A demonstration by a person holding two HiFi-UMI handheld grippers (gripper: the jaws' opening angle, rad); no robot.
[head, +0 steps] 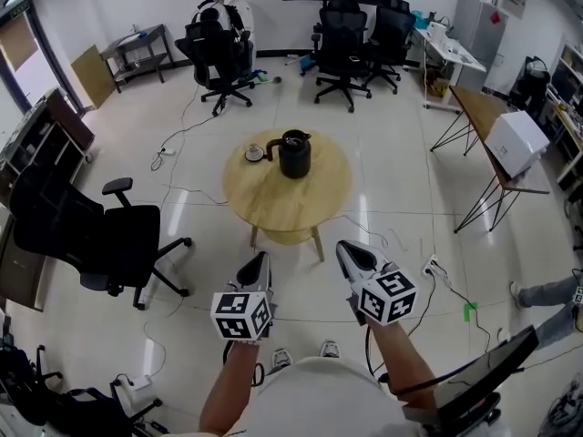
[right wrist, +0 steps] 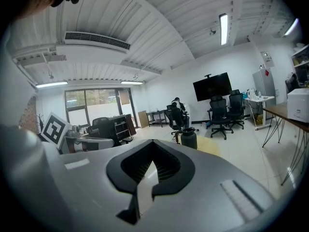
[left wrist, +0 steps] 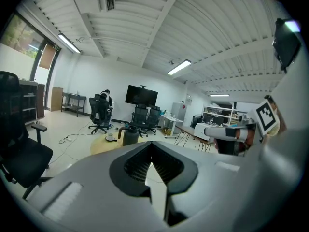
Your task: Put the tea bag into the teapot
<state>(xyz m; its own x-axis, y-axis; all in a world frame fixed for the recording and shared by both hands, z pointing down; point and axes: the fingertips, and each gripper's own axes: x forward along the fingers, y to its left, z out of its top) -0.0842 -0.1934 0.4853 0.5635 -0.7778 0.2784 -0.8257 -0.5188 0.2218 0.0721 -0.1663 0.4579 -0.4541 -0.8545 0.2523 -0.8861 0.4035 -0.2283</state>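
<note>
A black teapot [head: 294, 153] stands on a round wooden table [head: 301, 203] a few steps ahead of me. Beside it on the left lies a small white dish [head: 254, 154] with something brownish on it; the tea bag itself is too small to make out. Both grippers are held low in front of my body, well short of the table. My left gripper [head: 259, 264] and right gripper [head: 348, 253] are shut with nothing in them. The left gripper view has its tips [left wrist: 151, 146] pointing at the teapot [left wrist: 129, 135]. The right gripper [right wrist: 153, 144] points left of the teapot [right wrist: 189, 139].
A black office chair [head: 82, 235] stands left of the table. More chairs and a seated person [head: 217, 16] are at the back. A folding table with a white box [head: 516, 142] is on the right. Cables [head: 437, 276] trail on the floor.
</note>
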